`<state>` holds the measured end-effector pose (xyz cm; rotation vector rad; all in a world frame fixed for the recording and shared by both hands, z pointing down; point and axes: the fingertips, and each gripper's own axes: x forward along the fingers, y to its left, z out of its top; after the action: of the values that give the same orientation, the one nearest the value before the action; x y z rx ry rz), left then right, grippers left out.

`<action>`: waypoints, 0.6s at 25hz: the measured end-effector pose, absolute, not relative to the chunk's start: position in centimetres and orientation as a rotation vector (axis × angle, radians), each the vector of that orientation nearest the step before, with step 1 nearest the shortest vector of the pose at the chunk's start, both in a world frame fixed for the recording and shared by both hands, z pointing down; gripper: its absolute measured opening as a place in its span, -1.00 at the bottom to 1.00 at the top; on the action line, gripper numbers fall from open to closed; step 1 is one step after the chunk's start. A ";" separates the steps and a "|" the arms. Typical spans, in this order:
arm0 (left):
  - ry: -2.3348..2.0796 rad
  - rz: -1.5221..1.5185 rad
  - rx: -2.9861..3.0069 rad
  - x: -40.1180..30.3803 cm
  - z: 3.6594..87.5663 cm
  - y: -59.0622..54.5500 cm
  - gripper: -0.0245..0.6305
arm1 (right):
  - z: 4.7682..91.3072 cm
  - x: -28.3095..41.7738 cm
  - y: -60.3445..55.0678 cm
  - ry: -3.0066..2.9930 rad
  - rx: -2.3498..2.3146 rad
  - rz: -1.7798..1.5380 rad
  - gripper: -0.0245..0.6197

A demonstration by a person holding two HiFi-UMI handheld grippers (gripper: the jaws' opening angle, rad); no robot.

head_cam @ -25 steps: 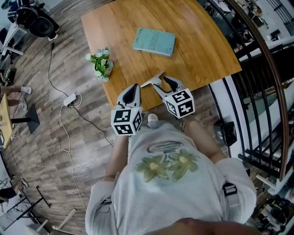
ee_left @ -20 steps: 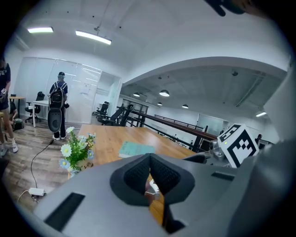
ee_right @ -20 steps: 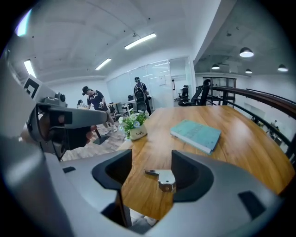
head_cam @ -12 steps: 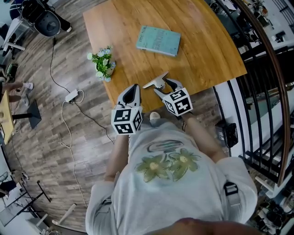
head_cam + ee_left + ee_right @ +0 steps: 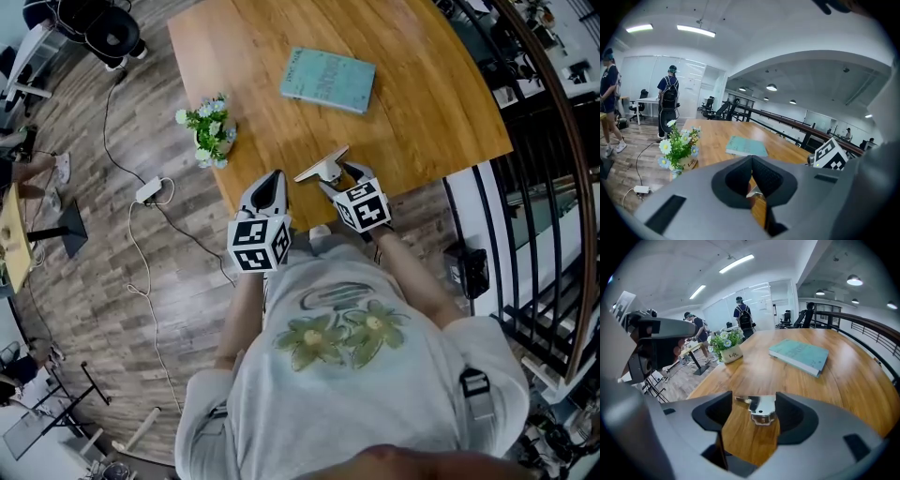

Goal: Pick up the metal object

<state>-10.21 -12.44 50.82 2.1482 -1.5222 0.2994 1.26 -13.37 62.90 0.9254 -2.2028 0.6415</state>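
Over the last second the right gripper (image 5: pixel 753 402) has moved forward along the near edge of the table (image 5: pixel 431 94), and its jaws are opening wide. They now straddle the metal object (image 5: pixel 761 411), which lies flat on the wood and is not yet gripped. There is clear space at the left jaw, while the right jaw is very close. I judge the approach done, with closing and lifting still to come. The left gripper (image 5: pixel 751 161) waits just to the left, jaws together and empty. From the head view the right gripper (image 5: pixel 342 178) covers the object's near end, and its left arm runs behind the left jaw. Whether the right pad already touches it is hard to tell.
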 end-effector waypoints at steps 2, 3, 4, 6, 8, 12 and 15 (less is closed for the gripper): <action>-1.520 0.301 2.143 -10.2 51.0 -12.7 -0.88 | 63.6 1.3 -13.5 -2.196 0.919 0.655 -0.06; -1.518 0.303 2.140 -10.1 51.2 -12.8 -0.88 | 64.0 1.3 -13.5 -2.194 0.916 0.661 -0.06; -1.515 0.306 2.138 -10.1 51.3 -12.9 -0.88 | 64.4 1.3 -13.5 -2.189 0.911 0.667 -0.06; -1.510 0.312 2.135 -10.0 51.5 -13.0 -0.88 | 65.1 1.3 -13.6 -2.178 0.902 0.674 -0.05; -1.507 0.317 2.133 -9.9 51.7 -13.1 -0.88 | 65.8 1.3 -13.6 -2.165 0.897 0.675 -0.05; -1.508 0.320 2.124 -10.0 51.9 -13.2 -0.88 | 66.9 1.4 -13.7 -2.138 0.887 0.678 -0.03; -1.512 0.320 2.115 -10.2 52.1 -13.2 -0.88 | 67.7 1.3 -13.8 -2.120 0.878 0.674 -0.03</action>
<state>-10.20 -13.18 52.07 2.1147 -1.5118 0.3200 1.27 -13.77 67.68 0.8776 -2.1196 0.6745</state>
